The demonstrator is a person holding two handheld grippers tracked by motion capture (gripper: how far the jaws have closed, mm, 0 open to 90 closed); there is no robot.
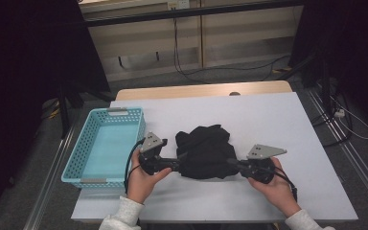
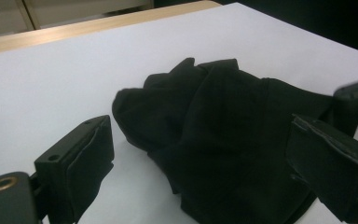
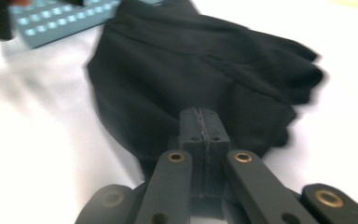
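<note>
Our right gripper (image 3: 200, 122) has its jaws pinched on the cloth's (image 1: 206, 151) near-right hem. Our left gripper (image 2: 205, 161) stands wide, the cloth's left edge between its jaws, untouched. The cloth lies mid-surface, toward the near edge, right of the basket (image 1: 74, 165).

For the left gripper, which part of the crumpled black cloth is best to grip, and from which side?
Probably the black cloth's near left edge, approached level from the basket side. The bundle lies crumpled with raised folds there, and the left gripper already has its jaws open around that edge. The right gripper has its jaws shut at the opposite edge, so a left-side grip would mirror it.
</note>
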